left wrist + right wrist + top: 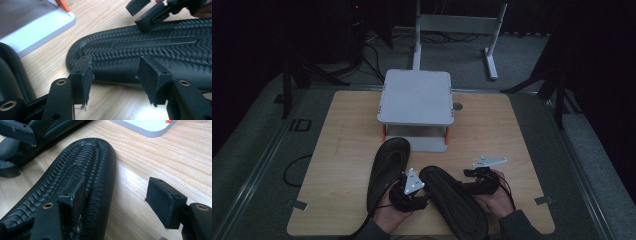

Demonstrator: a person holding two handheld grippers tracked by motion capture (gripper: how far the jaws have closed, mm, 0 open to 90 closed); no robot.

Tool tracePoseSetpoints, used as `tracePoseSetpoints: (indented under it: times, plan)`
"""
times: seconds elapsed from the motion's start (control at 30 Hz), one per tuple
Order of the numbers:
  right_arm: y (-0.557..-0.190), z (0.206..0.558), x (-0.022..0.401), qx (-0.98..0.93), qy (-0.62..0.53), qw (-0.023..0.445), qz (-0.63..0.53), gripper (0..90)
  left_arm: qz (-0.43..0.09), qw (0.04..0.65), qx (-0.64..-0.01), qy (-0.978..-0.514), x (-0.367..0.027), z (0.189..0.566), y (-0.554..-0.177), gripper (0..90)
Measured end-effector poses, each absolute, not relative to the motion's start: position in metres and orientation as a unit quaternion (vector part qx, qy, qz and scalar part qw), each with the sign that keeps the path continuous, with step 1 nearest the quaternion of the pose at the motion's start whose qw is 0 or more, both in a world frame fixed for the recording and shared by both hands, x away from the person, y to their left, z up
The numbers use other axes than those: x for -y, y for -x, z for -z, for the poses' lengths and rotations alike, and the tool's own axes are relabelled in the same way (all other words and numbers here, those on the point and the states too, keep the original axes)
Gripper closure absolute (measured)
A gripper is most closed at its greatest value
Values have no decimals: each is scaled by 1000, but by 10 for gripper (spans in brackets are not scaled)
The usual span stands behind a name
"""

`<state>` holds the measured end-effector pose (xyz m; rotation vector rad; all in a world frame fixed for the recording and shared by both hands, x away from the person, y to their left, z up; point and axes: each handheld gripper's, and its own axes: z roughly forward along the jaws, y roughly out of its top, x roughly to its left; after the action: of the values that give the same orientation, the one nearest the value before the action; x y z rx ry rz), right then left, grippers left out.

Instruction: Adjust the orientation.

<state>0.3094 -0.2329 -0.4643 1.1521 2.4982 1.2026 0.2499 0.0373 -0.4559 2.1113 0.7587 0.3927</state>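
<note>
Straddling the upturned sandal [82, 182] edge, right tool [120, 197] jaws apart

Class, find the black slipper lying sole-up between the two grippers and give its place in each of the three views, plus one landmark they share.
High view: the sole-up slipper lies bottom centre, between both hands.
Left gripper view: it spans the middle and right, beyond the open jaws.
Right gripper view: it runs from bottom left toward top centre, one jaw over its sole.
Shared landmark: the grey stand, with its base plate at top left and top right.
</note>
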Motion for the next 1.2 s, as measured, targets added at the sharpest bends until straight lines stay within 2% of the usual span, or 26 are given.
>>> tracePoseSetpoints:
  times: [0.6, 0.77, 0.9, 1.2]
  plan:
    - [-315, 468, 242, -821, -394, 54, -410, 326, -134, 398, -283, -862, -28, 469, -234, 454]
    - [-316, 469, 249, -816, -404, 56, -409, 357, -114, 396, -284, -866, -29, 477, -229, 463]
    - [-317, 469, 257, -814, -419, 70, -396, 415, -104, 397, -267, -872, -16, 478, -229, 464]
    - [-318, 472, 274, -812, -444, 93, -367, 423, -105, 418, -219, -875, 20, 465, -233, 466]
